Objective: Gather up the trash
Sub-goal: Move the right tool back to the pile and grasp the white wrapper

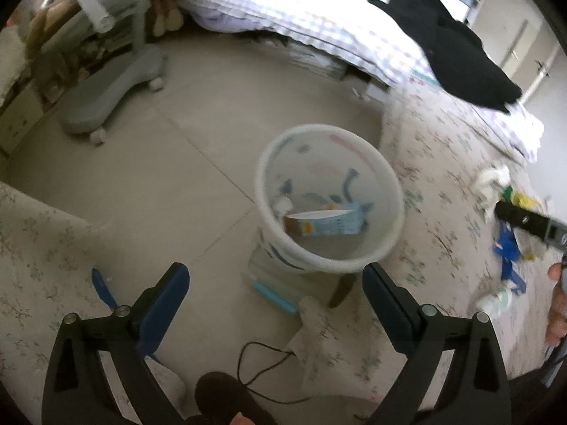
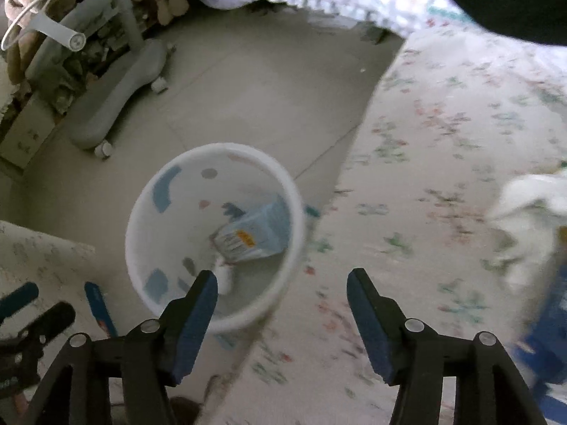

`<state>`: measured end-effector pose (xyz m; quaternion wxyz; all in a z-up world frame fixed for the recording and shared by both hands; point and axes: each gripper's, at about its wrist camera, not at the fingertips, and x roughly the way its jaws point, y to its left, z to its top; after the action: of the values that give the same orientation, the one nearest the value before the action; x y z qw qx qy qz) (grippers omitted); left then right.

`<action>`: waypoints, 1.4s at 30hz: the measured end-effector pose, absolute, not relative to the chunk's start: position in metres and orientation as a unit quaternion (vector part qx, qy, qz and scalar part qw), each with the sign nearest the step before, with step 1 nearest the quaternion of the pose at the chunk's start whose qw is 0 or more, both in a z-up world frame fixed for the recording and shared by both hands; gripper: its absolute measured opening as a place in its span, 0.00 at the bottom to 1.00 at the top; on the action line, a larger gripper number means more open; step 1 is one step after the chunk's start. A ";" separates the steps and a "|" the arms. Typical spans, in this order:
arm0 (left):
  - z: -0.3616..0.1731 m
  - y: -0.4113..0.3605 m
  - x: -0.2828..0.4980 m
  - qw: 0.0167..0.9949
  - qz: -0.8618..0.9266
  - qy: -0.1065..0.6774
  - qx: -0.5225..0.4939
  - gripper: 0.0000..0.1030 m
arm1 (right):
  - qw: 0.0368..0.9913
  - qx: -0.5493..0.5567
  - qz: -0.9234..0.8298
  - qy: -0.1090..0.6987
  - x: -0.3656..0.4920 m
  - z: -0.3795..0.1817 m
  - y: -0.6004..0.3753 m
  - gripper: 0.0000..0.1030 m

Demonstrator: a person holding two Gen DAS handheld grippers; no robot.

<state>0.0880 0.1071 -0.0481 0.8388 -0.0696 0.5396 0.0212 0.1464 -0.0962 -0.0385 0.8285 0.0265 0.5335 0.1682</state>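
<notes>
A white waste bin (image 1: 280, 148) with blue patterns stands on the floor beside the bed; it also shows in the right wrist view (image 2: 170, 173). A light blue carton (image 1: 329, 225) and a white crumpled tissue (image 1: 281, 205) lie inside; the right wrist view shows the carton (image 2: 258, 235) too. My left gripper (image 1: 276, 283) is open and empty just above the bin's near rim. My right gripper (image 2: 282, 288) is open and empty over the bin's right rim and the bed edge. Loose trash lies on the floral sheet: white tissue (image 1: 490, 180), (image 2: 531, 209) and blue wrappers (image 1: 510, 248), (image 2: 553, 322).
A floral bedsheet (image 2: 443, 141) covers the bed at right, with a checked quilt (image 1: 301, 10) and a black garment (image 1: 457, 46) behind. A grey wheeled chair base (image 1: 113, 85) stands on the tiled floor at left. A blue wrapper (image 1: 102, 287) lies at lower left.
</notes>
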 end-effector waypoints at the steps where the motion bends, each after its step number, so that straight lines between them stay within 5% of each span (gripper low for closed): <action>1: -0.047 0.097 0.087 0.837 0.010 0.543 -0.063 0.96 | 0.831 0.028 0.162 0.532 0.143 -0.035 -0.107 0.66; 21: -0.065 -0.148 0.068 0.776 -0.250 0.571 0.097 0.96 | 0.841 0.093 0.016 0.533 0.067 -0.002 -0.313 0.73; 27: -0.081 -0.187 0.075 0.750 -0.297 0.577 0.127 0.80 | 0.834 0.108 -0.007 0.541 0.055 -0.009 -0.346 0.73; 33: -0.097 -0.195 0.078 0.723 -0.302 0.605 0.139 0.52 | 0.831 0.127 -0.023 0.542 0.052 -0.012 -0.371 0.73; 42: -0.093 -0.176 0.072 0.726 -0.291 0.609 0.134 0.40 | 0.832 0.160 -0.020 0.531 0.068 -0.009 -0.384 0.73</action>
<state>0.0725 -0.1756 -0.0926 0.7259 0.1343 0.6085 -0.2912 0.0677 -0.3844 -0.0090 0.8319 0.1598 0.5310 -0.0205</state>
